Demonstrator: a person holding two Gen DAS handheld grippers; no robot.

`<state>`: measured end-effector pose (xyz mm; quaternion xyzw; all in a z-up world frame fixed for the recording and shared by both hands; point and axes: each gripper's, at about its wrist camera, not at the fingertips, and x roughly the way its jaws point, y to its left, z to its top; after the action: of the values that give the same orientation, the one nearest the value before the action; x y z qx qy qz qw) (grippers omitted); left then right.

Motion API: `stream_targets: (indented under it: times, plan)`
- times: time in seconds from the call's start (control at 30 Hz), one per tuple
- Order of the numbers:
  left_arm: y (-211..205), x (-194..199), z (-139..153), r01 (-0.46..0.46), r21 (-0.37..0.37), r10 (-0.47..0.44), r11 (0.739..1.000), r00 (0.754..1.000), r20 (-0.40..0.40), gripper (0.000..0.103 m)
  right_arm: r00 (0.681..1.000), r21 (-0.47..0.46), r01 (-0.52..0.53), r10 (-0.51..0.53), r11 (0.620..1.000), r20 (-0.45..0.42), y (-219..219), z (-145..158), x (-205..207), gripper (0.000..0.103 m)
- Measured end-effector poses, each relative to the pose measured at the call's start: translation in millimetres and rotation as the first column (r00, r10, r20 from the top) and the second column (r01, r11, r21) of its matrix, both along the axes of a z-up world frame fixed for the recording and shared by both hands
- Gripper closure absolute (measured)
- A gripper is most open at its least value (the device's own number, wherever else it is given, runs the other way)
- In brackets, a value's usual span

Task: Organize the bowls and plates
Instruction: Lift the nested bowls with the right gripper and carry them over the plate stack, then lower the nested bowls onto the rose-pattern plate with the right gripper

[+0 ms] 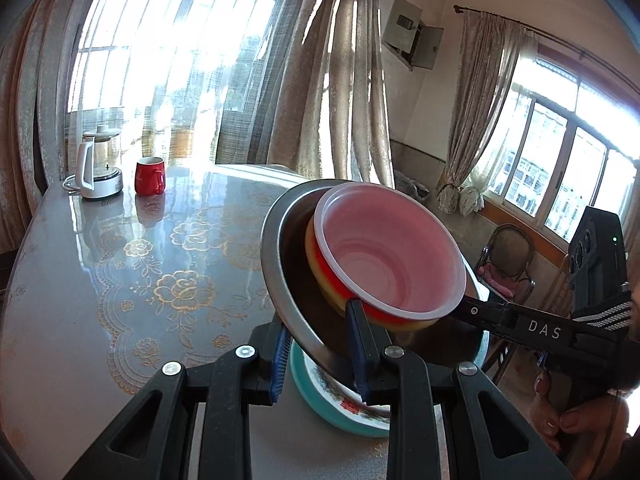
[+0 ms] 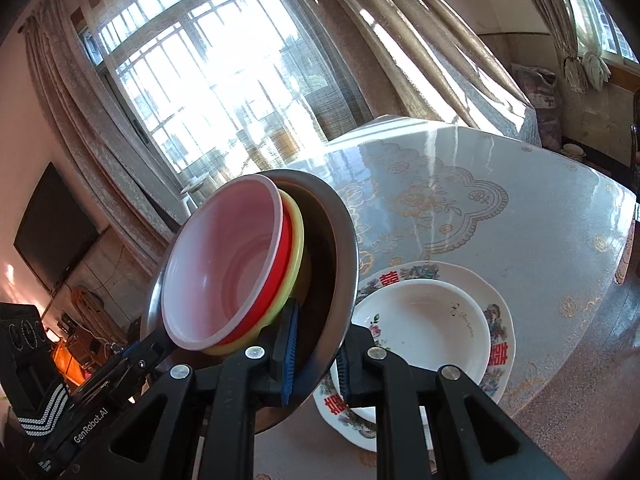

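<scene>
A steel basin [image 1: 280, 256] [image 2: 332, 276] is tilted in the air above the table, carrying a nested stack: a pink bowl [image 1: 392, 256] [image 2: 224, 264] on top, then a red bowl [image 1: 340, 284] [image 2: 280, 256], then a yellow bowl [image 1: 312, 240] [image 2: 298, 232]. My left gripper [image 1: 320, 356] [image 2: 156, 344] is shut on the basin's near rim. My right gripper [image 2: 316, 360] [image 1: 474, 308] is shut on the opposite rim. Below lie a white dish [image 2: 420, 328] on a flower-patterned plate [image 2: 502, 320] [image 1: 332, 404].
The table [image 1: 120, 260] [image 2: 520, 208] has a glossy lace-patterned cover. A white kettle [image 1: 98, 168] and a red mug [image 1: 150, 176] stand at its far left corner. A chair [image 1: 508, 264] is beyond the table's right side. A person's hand [image 1: 560, 416] grips the right handle.
</scene>
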<state>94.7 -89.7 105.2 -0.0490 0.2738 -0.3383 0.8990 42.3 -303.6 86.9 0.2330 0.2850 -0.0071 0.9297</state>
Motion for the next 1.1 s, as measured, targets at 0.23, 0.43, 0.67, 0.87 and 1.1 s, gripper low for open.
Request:
stream_targets:
  times: [0.23,0.43,0.67,0.87,1.1]
  plan:
    - [-34.3,3.1,-4.3,0.056,0.018,-0.056,0.998,0.998,-0.008,0.076,0.997,0.016,0.073,-0.073,0.997,-0.011,-27.1,-5.8,-8.8,0.086]
    - [-56.6,4.8,-16.0,0.081,0.046,-0.079,0.996,0.996,-0.034,0.076,0.992,0.051,0.115,-0.113,0.992,-0.047,-45.8,-21.1,-15.5,0.086]
    - [-72.4,6.6,-30.4,0.099,0.067,-0.094,0.993,0.993,-0.067,0.076,0.987,0.067,0.144,-0.138,0.987,-0.087,-58.5,-37.0,-22.9,0.086]
    - [-78.1,6.8,-42.7,0.1,0.082,-0.093,0.992,0.991,-0.092,0.076,0.981,0.091,0.16,-0.148,0.983,-0.125,-64.7,-50.7,-23.0,0.086]
    - [-78.4,7.8,-50.4,0.093,0.083,-0.083,0.992,0.99,-0.11,0.076,0.977,0.095,0.164,-0.148,0.982,-0.152,-66.7,-56.9,-18.6,0.086]
